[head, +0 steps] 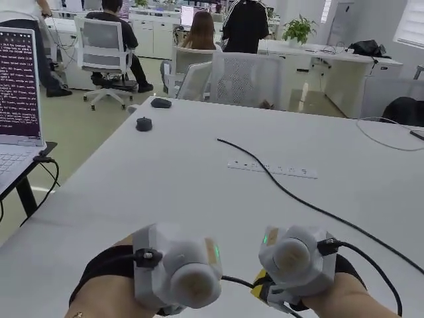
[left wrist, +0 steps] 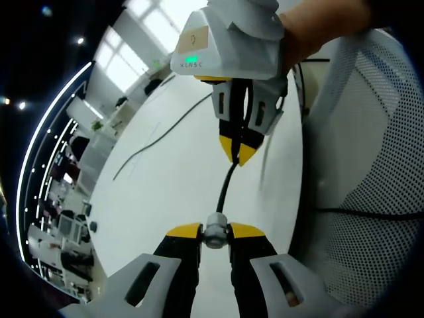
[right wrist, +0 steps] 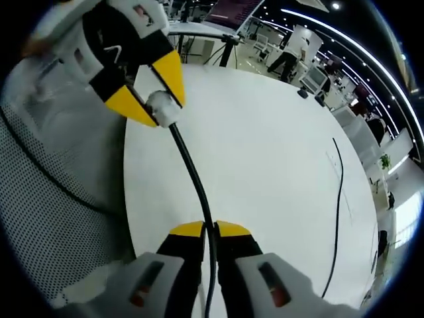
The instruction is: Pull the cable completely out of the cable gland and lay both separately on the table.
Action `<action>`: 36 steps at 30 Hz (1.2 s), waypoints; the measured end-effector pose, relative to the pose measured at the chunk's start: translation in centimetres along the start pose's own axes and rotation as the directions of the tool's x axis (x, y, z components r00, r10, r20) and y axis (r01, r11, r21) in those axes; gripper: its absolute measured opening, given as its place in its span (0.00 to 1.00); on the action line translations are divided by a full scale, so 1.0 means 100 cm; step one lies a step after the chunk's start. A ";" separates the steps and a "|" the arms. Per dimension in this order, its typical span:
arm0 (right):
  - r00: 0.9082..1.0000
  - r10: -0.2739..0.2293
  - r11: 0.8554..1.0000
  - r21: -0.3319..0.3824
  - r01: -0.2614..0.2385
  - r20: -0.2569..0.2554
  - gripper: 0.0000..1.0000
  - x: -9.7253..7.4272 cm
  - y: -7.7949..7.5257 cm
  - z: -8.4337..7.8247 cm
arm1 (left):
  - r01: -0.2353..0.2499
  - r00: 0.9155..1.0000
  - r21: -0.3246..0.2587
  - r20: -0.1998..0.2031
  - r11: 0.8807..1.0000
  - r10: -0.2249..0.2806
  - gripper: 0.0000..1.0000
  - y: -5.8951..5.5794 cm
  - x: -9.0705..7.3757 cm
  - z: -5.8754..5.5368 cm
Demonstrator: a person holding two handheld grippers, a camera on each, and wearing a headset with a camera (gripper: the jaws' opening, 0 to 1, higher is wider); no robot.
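My left gripper (left wrist: 213,236) has its yellow-tipped jaws clenched on the small grey metal cable gland (left wrist: 213,228), held in the air by the near edge of the white tabletop (left wrist: 179,165). The thin black cable (left wrist: 225,189) comes out of the gland and runs straight across to my right gripper (right wrist: 211,229), whose jaws are pinched tight on it. Cable and gland are joined, neither lying on the tabletop.
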State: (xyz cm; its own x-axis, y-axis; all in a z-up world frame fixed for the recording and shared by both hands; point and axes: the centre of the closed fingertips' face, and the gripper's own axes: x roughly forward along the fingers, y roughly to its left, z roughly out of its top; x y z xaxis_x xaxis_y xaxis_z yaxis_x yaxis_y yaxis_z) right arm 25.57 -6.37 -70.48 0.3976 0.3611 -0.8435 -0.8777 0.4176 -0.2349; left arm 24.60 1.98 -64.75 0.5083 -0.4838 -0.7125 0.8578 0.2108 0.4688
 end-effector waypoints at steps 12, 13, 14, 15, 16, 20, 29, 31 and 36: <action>0.994 -0.103 0.960 0.258 0.111 -0.044 0.03 -0.002 -0.044 -0.032 | 0.011 1.000 0.002 0.007 1.000 -0.011 0.16 -0.001 0.000 0.002; 0.994 -0.105 0.944 0.312 0.110 -0.032 0.03 -0.001 -0.049 -0.035 | 0.010 1.000 0.002 0.007 1.000 -0.010 0.16 0.000 0.000 0.002; 0.994 -0.109 0.919 0.378 0.111 -0.028 0.03 0.001 -0.055 -0.042 | 0.008 1.000 0.001 0.008 1.000 -0.008 0.16 0.001 0.000 0.002; 0.992 -0.119 0.902 0.415 0.120 -0.026 0.03 0.003 -0.060 -0.048 | 0.007 1.000 0.000 0.009 1.000 -0.007 0.16 0.002 0.000 0.002; 0.991 -0.127 0.888 0.441 0.130 -0.037 0.04 0.005 -0.063 -0.055 | 0.007 1.000 -0.002 0.010 1.000 -0.007 0.16 0.002 0.000 0.002; 0.987 -0.114 0.879 0.451 0.153 -0.113 0.04 0.019 -0.060 -0.085 | 0.023 1.000 0.008 0.003 1.000 -0.023 0.16 -0.004 0.002 0.002; 0.984 -0.153 0.848 0.499 0.179 -0.093 0.16 0.000 -0.071 -0.077 | 0.042 0.999 -0.026 0.002 0.999 -0.042 0.16 -0.006 0.002 0.000; 0.985 -0.158 0.850 0.499 0.170 -0.067 0.16 -0.013 -0.074 -0.067 | 0.053 0.999 -0.029 0.015 0.998 -0.053 0.16 -0.006 0.002 0.005; 0.987 -0.146 0.872 0.479 0.101 0.058 0.19 -0.049 -0.072 -0.032 | 0.118 0.992 -0.054 0.051 0.992 -0.115 0.16 -0.010 0.005 0.019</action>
State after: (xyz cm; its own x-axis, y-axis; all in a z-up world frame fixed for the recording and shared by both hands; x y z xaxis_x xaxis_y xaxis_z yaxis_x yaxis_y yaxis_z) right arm 29.11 -13.87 -66.23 0.5367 0.3441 -0.7704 -0.5971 0.8000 -0.0586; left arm 23.82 -0.03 -64.58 0.4018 -0.5474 -0.7341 0.9145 0.1982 0.3527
